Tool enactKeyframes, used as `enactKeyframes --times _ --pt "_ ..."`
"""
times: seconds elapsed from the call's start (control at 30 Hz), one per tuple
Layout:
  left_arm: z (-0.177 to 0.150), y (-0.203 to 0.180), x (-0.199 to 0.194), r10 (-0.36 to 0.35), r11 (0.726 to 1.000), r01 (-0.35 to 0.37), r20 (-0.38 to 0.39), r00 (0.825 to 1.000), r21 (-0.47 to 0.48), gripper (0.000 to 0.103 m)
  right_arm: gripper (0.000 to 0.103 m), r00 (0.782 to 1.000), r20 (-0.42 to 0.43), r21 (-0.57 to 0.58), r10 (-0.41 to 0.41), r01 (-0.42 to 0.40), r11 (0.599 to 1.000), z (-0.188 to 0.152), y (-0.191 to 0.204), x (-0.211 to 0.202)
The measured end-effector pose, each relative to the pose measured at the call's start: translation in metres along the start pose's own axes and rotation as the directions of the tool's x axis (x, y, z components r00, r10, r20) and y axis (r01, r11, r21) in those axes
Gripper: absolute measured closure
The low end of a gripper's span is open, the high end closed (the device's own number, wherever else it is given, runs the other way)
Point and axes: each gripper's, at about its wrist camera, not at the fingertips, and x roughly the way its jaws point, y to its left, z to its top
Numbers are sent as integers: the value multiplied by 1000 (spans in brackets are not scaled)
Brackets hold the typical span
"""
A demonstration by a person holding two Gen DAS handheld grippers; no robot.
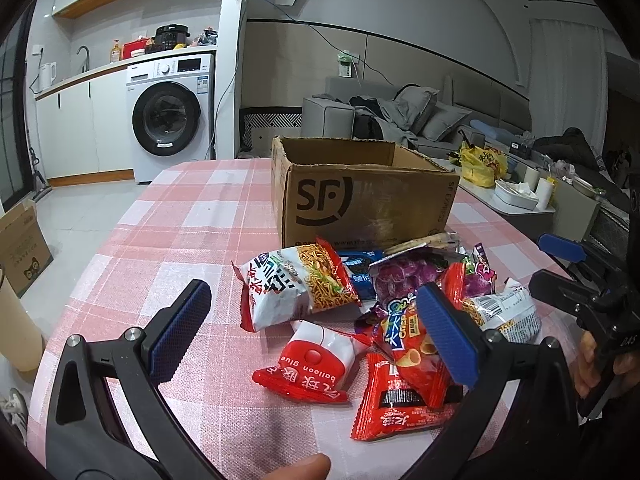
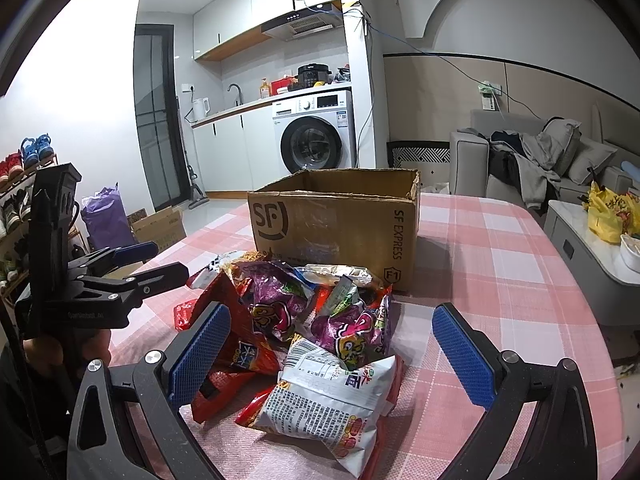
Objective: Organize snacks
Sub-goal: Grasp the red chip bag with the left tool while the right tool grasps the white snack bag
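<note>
A pile of snack packets lies on the pink checked tablecloth (image 1: 192, 216) in front of an open cardboard SF box (image 1: 360, 196), which also shows in the right wrist view (image 2: 336, 220). Nearest my left gripper (image 1: 316, 332) are a white noodle packet (image 1: 296, 284), a red and white balloon glue packet (image 1: 316, 364) and red packets (image 1: 400, 396). My left gripper is open and empty, hovering over them. My right gripper (image 2: 332, 352) is open and empty over a white packet (image 2: 328, 396) and purple packets (image 2: 276, 300). It shows at the right in the left wrist view (image 1: 560, 264).
The box stands open-topped at the table's far side. A low side table with a yellow bag (image 2: 608, 212) is to the right. A cardboard box (image 1: 20, 244) sits on the floor at left. A washing machine (image 1: 172, 116) and sofa (image 1: 400, 116) are behind.
</note>
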Motion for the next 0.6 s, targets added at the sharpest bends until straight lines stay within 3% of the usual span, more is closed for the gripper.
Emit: enactKeyframes --times 0.3,0.6 --pt "-4 -4 -6 -24 1000 24 -42 999 10 1 0 993 -113 13 -24 26 1000 -2 -5 11" --pt "-14 -7 -4 -72 997 75 -139 988 13 1 0 966 -259 64 -8 25 998 -13 -11 29"
